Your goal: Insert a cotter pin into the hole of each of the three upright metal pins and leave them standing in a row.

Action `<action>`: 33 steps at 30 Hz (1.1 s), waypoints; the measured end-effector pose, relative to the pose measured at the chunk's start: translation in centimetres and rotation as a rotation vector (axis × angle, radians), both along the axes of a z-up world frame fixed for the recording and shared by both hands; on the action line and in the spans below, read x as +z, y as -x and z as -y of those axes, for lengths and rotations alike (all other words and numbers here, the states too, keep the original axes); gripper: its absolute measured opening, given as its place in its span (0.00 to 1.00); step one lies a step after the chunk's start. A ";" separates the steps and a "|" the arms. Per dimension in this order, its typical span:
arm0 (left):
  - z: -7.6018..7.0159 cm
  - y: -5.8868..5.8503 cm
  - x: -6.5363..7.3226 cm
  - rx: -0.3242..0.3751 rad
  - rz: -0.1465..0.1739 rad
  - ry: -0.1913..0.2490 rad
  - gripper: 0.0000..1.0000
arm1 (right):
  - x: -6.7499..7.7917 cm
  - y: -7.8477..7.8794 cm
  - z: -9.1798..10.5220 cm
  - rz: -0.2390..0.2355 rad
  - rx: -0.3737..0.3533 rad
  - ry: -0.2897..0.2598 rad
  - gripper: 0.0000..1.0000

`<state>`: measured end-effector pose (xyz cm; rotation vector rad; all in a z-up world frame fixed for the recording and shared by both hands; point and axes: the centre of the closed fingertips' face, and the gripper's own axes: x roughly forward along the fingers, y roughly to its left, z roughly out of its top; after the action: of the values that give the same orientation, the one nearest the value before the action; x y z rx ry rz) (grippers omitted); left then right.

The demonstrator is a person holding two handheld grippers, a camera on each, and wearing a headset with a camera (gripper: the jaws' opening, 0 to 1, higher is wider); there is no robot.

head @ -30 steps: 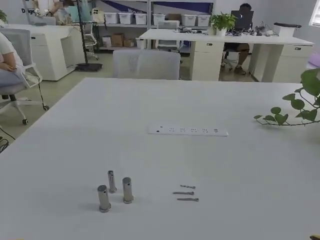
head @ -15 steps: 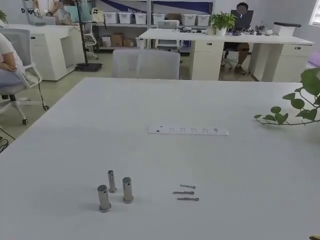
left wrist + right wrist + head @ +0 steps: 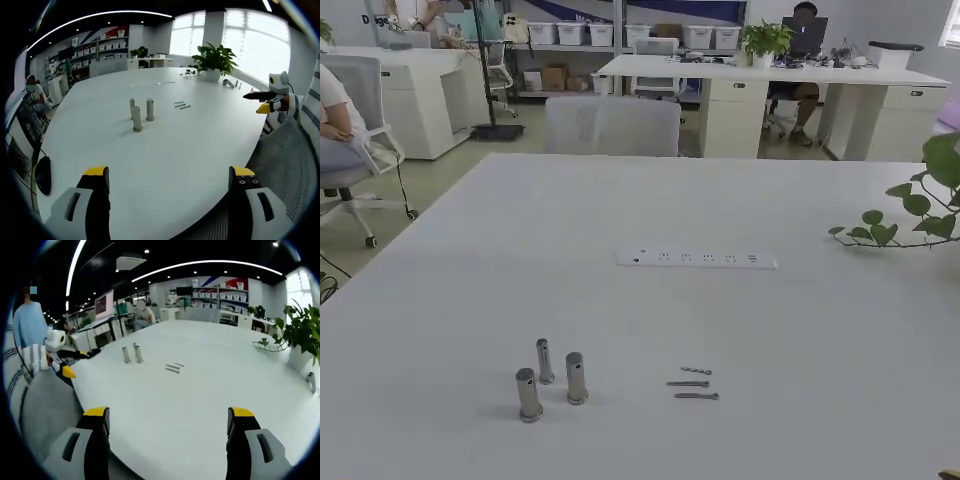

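Three upright metal pins (image 3: 550, 380) stand in a tight cluster on the white table (image 3: 620, 210), one nearer (image 3: 528, 395) and two behind. To their right lie three small cotter pins (image 3: 692, 384), flat and roughly parallel. In the left gripper view my left gripper (image 3: 169, 172) is open and empty at the table's near edge, well short of the metal pins (image 3: 140, 112) and cotter pins (image 3: 181, 105). My right gripper (image 3: 167, 414) is also open and empty, off the table's edge, with the metal pins (image 3: 132, 354) and cotter pins (image 3: 173, 367) far ahead.
A white power strip (image 3: 697, 260) lies across the table's middle. Leafy plant stems (image 3: 910, 215) reach in at the right edge. A grey chair (image 3: 612, 127) stands at the far side. Desks, shelves and seated people fill the room behind.
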<state>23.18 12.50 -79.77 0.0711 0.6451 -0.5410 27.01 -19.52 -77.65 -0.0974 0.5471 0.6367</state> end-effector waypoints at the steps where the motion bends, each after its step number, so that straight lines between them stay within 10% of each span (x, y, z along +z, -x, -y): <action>1: 0.0 0.0 0.0 -0.001 0.000 -0.001 0.99 | 0.0 0.0 0.0 -0.002 0.000 0.001 0.99; 33: -0.6 -2.2 0.8 -0.032 0.013 -0.022 0.99 | -0.3 0.6 0.4 -0.016 -0.020 0.006 0.99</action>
<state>25.43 13.14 -78.93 0.1061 0.6380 -0.5642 26.42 -19.94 -77.90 -0.0922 0.5649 0.6169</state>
